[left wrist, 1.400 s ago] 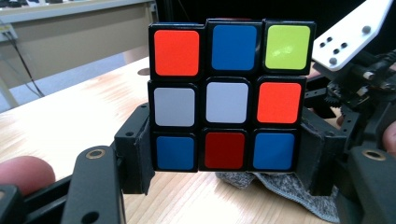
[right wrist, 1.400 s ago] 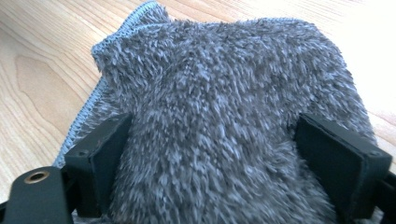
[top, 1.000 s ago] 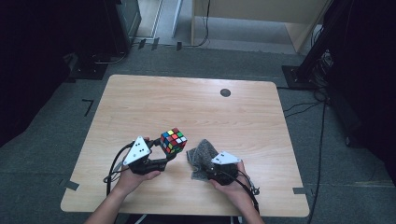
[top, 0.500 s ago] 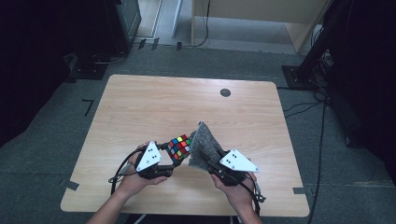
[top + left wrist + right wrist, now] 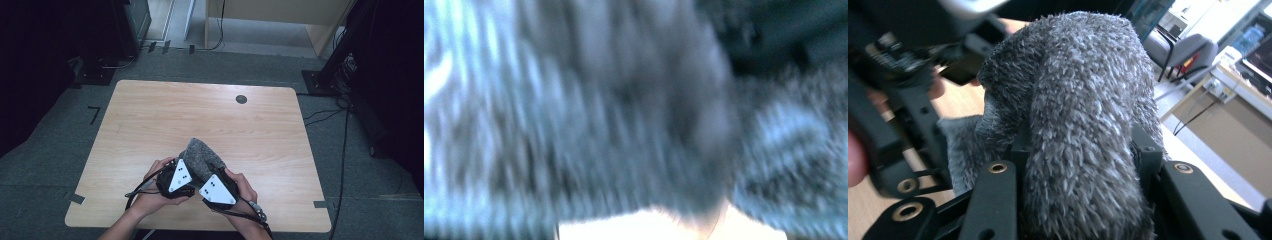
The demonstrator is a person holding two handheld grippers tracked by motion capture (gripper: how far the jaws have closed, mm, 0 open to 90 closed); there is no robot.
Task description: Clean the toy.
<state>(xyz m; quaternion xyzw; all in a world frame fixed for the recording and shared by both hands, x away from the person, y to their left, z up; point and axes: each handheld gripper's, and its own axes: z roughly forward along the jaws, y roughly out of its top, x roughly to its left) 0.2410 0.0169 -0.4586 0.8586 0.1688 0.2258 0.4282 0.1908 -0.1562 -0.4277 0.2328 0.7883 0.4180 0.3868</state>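
A grey fuzzy cloth (image 5: 201, 156) stands bunched up between both hands near the table's front edge. My right gripper (image 5: 209, 172) is shut on it; in the right gripper view the cloth (image 5: 1083, 80) bulges up between the black jaws of the right gripper (image 5: 1080, 150). My left gripper (image 5: 189, 170) presses against the cloth from the left, its tips buried in the fuzz. The coloured puzzle cube it held earlier is hidden under the cloth. The left gripper view is a blur of grey cloth (image 5: 574, 125) close to the lens.
The wooden table (image 5: 200, 110) has a small dark round grommet (image 5: 241, 99) at its far side. Dark carpet, cables and black stands surround the table. Tape marks sit at the front corners.
The right gripper lifted the grey cloth and carried it left onto the cube. The left gripper moved right with the cube to meet it. The cube is now covered.
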